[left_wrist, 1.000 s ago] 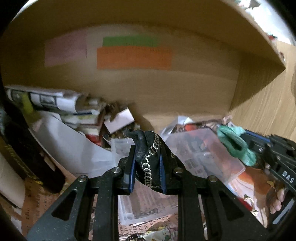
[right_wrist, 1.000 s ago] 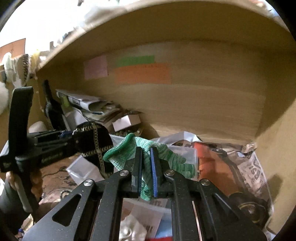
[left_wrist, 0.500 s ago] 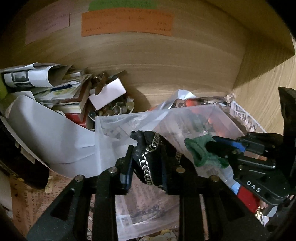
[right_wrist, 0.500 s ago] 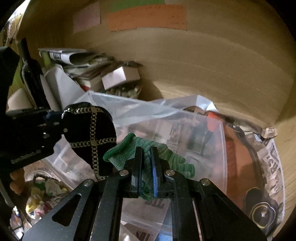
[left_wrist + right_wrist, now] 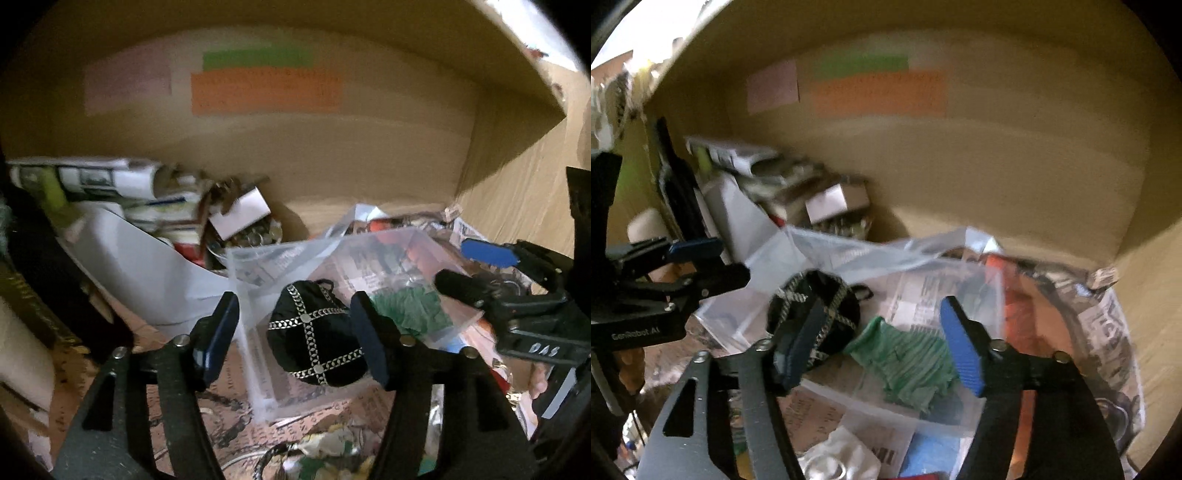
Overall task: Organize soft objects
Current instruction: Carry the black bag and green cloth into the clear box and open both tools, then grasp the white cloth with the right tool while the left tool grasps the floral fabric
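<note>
Pouch (image 5: 317,339), black, lay at 12 o'clock between left gripper (image 5: 295,343) fingers, spread apart; green glove (image 5: 908,365) likewise within right gripper (image 5: 882,350), fingers apart.

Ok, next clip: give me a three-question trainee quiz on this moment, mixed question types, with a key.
1. True or false: the left claw is clamped on the black chain-trimmed pouch.
2. Where does the green knit glove lie? A) in the clear plastic container beside the pouch B) on the rolled newspaper C) in the right claw
3. Fill in: both claws are ____.

Key: 1 false; 2 A; 3 open
</note>
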